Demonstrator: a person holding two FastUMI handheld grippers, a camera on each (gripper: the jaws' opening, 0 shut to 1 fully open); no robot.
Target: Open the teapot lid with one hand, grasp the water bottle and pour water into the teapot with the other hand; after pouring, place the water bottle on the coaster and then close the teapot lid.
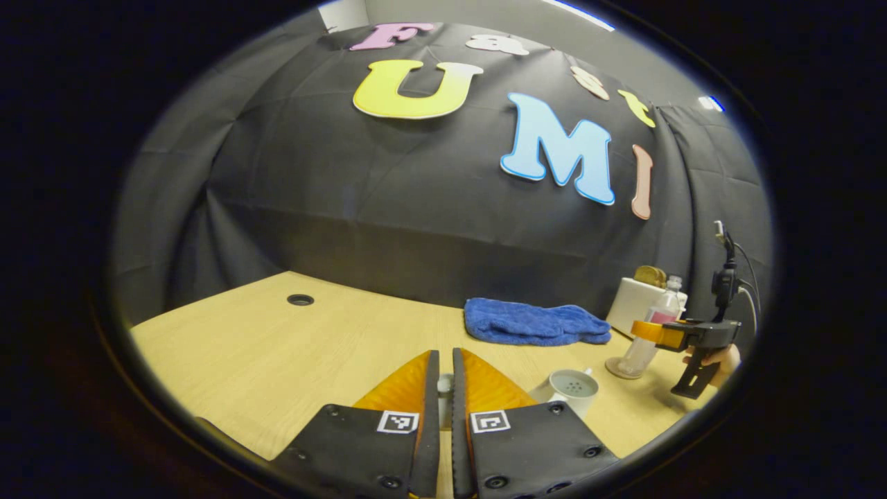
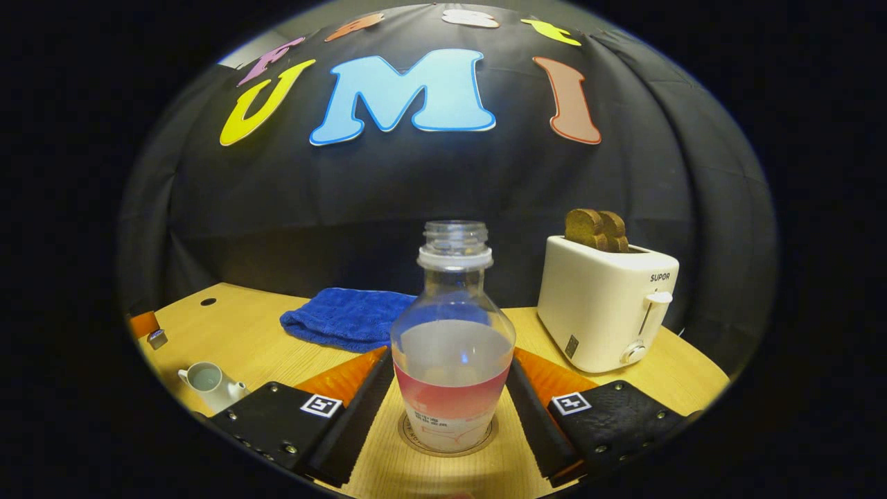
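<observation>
Table (image 2: pixel 610 395): light wood, black cloth wall behind it. White toaster (image 2: pixel 603 305) stands back right in the right gripper view, 2 brown slices sticking up out of its slots. Blue towel (image 2: pixel 346 317) lies bunched at the back edge, left of the toaster; in the left gripper view it sits between the teapot and the wall. Water bottle (image 2: pixel 453 346): upright, cap off, clear with a pink band, standing on the round coaster (image 2: pixel 416 440), whose rim shows under its base. Right gripper (image 2: pixel 450 405): fingers spread wide, 1 on each side of the bottle's lower body, edges right up against it; can't tell whether they press on it or just bracket it. From the left gripper view the same gripper is at far right, held by a hand (image 1: pixel 721 360), with the bottle standing between its fingers. Teapot (image 1: pixel 572 388): white, lid off, strainer holes visible in the open top; it sits on the table left of the bottle, near but apart. Left gripper (image 1: pixel 445 388): fingers nearly closed, narrow slot between them, a small pale object showing in the gap, probably the teapot lid (image 1: pixel 445 383) pinched there, but too little is visible to be sure.
</observation>
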